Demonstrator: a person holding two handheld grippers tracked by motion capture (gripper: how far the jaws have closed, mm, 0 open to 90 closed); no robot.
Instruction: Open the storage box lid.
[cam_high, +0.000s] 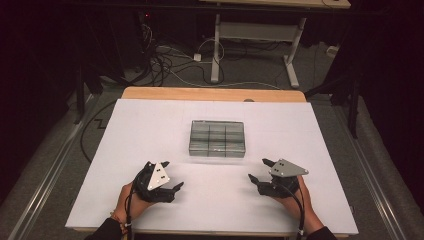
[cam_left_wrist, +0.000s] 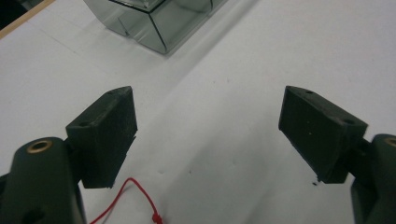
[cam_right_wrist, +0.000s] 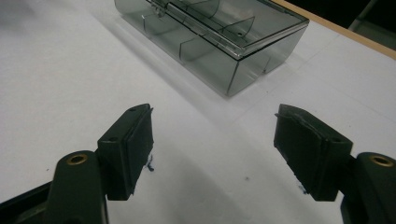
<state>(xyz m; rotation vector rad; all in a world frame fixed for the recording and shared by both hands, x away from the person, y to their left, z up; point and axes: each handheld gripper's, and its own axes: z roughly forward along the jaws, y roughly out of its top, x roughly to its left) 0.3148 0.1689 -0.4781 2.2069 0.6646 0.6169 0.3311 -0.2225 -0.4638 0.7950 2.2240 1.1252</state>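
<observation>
A smoky clear plastic compartment box (cam_high: 217, 138) with its lid down lies in the middle of the white table (cam_high: 150, 125). My left gripper (cam_high: 172, 174) rests near the front edge, left of the box and nearer the person, its jaws wide apart with nothing between them. My right gripper (cam_high: 258, 169) sits to the front right of the box, also open and empty. In the left gripper view the box (cam_left_wrist: 154, 23) lies ahead at upper left of the gripper (cam_left_wrist: 210, 121). In the right gripper view the box (cam_right_wrist: 219, 32) lies just beyond the gripper (cam_right_wrist: 212, 135).
A thin red wire (cam_left_wrist: 135, 196) lies on the table by the left jaw. A wooden strip (cam_high: 215, 94) edges the table's far side. Beyond it stand a desk frame (cam_high: 216, 50) and loose cables (cam_high: 170, 60) on the floor.
</observation>
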